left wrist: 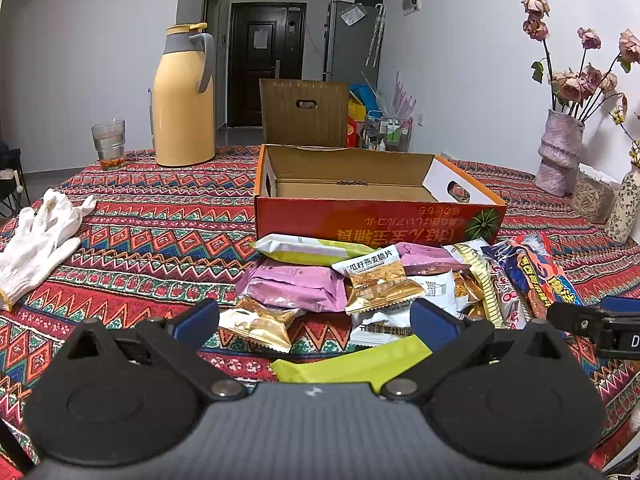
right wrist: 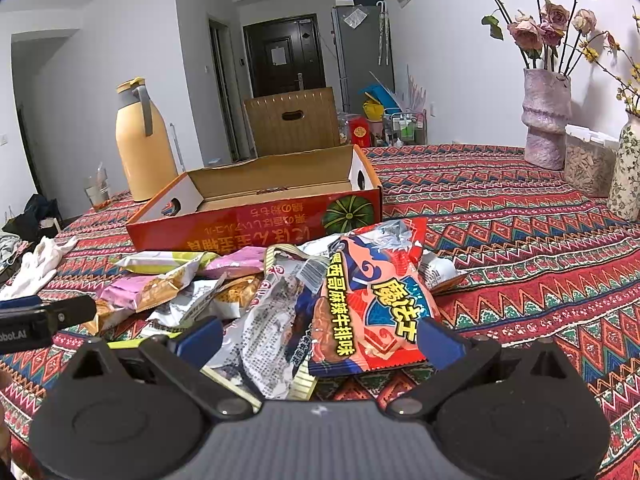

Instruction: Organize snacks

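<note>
Left hand-held gripper point(left wrist: 316, 320) and right hand-held gripper point(right wrist: 320, 340) both spread wide, empty, low over the table point(right wrist: 520, 240). Just ahead of the right fingers: red-and-blue snack bag point(right wrist: 372, 300), topmost on the heap of snack packets point(left wrist: 360, 280); likely light, crinkly, slippery, best pinched at a crimped end seam. Beyond the heap, touching it: open orange cardboard box point(left wrist: 376, 220), empty. Farthest: yellow thermos point(left wrist: 184, 96).

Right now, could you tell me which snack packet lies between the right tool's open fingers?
The red-and-blue packet with yellow lettering, lying atop the pile at its right end; the right tool frames it, while the pink and gold ones lie leftward.
</note>
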The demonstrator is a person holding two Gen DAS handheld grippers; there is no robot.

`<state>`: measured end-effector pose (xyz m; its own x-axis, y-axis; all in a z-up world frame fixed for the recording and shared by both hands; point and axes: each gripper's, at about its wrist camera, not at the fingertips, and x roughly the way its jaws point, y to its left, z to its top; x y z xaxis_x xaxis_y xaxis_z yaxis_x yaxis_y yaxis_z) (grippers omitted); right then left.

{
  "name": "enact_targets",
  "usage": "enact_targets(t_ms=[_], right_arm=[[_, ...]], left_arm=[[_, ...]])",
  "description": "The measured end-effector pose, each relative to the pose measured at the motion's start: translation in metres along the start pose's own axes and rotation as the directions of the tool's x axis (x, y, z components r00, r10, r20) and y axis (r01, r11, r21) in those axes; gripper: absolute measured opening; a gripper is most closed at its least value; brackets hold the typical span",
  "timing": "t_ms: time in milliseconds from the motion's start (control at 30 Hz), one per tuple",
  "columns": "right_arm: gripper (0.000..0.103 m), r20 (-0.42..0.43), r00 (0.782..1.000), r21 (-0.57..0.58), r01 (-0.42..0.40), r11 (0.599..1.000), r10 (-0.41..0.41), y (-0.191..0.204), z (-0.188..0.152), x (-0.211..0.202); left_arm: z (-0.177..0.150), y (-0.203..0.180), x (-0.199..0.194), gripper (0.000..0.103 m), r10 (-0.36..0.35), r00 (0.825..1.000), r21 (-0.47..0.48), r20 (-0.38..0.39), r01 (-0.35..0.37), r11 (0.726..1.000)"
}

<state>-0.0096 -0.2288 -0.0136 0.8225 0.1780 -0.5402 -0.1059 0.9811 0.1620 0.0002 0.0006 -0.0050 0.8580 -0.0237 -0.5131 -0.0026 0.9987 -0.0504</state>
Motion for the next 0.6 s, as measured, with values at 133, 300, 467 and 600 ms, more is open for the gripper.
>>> enact_targets(t_ms=[133,300,467,600], right_arm=[[0.103,-0.001,1.0,0.001,0.0,1.0,0.0,-0.0013,-0.0003,0.0008],[0.103,-0.001,1.0,0.001,0.001,1.0,-0.001,-0.0016,-0.0009,0.0012],[0.103,-0.001,1.0,0.0,0.001,1.0,-0.001,-0.0016,-0.0008,0.0013],[0.103,0.0,1.0,-0.001,0.0,1.0,0.0,-0.0014,-0.0004,0.0013]], left_arm=[[0.0004,0.0001,0.0004,0.103,0.001,1.0,0.001,0.0,-0.001,1.0],[0.0004,-0.0006,0.0007,0.103,0.002,1.0,0.002,-0.002,-0.002,1.0],[0.0007,-0.0015,0.0018,0.103,0.001,1.0,0.003,-0.003,-0.001,1.0],[0.0003,-0.0022,0.0022,0.103,0.001,1.0,0.004,-0.005,-0.001,1.0]])
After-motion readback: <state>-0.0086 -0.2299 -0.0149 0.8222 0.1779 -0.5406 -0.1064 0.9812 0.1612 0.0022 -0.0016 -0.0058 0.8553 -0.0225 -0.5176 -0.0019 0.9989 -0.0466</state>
